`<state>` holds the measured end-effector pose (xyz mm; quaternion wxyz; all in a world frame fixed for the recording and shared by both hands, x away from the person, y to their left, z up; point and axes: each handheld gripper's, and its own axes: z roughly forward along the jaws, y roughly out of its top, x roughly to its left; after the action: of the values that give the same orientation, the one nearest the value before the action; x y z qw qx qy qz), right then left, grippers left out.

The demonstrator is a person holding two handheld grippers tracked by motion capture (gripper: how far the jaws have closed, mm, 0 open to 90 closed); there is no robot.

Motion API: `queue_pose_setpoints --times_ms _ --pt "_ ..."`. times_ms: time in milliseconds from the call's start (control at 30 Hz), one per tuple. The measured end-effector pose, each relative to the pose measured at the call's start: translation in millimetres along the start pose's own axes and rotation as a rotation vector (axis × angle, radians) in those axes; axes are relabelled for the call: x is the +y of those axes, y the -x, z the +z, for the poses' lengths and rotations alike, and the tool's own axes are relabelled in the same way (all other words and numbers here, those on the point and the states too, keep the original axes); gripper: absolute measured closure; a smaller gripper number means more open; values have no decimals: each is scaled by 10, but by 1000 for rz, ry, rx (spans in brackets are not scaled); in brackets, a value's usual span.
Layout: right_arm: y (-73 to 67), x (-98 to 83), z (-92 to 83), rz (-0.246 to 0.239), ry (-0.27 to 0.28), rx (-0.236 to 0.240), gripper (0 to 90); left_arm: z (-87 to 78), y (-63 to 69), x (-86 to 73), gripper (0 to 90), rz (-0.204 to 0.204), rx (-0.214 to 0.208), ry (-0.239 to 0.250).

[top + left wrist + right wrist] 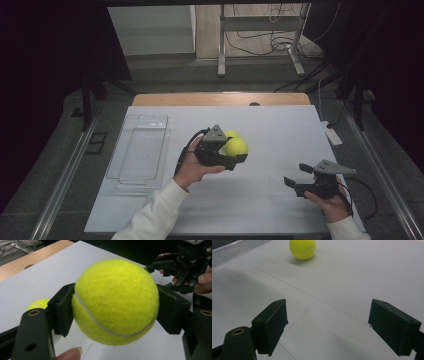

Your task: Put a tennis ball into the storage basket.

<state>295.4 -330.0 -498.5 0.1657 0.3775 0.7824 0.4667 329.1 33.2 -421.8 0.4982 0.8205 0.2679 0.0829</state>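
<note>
My left gripper (pixel 235 156) is shut on a yellow tennis ball (pixel 237 146) and holds it just above the white mat near the table's middle. In the left gripper view the two black pads press on both sides of that ball (pixel 116 301). A second tennis ball (pixel 230 134) lies on the mat right behind it, partly hidden, and it shows small at the left (pixel 37 304). My right gripper (pixel 296 175) hovers low at the front right, open, with bare mat between its jaws (pixel 328 325). The loose ball (pixel 302 248) lies far ahead of it.
A clear plastic tray (pixel 142 150) lies empty at the left side of the white mat (pixel 280 125). A small white device (pixel 332 134) rests at the mat's right edge. The wooden table edge (pixel 220 99) runs along the back, with metal legs and cables on the floor beyond.
</note>
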Motion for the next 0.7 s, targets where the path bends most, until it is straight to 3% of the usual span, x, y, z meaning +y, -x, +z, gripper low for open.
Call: queue_pose_setpoints --times_ms 700 --pt "-1 0 6 2 1 0 155 -176 -119 25 262 -13 44 32"
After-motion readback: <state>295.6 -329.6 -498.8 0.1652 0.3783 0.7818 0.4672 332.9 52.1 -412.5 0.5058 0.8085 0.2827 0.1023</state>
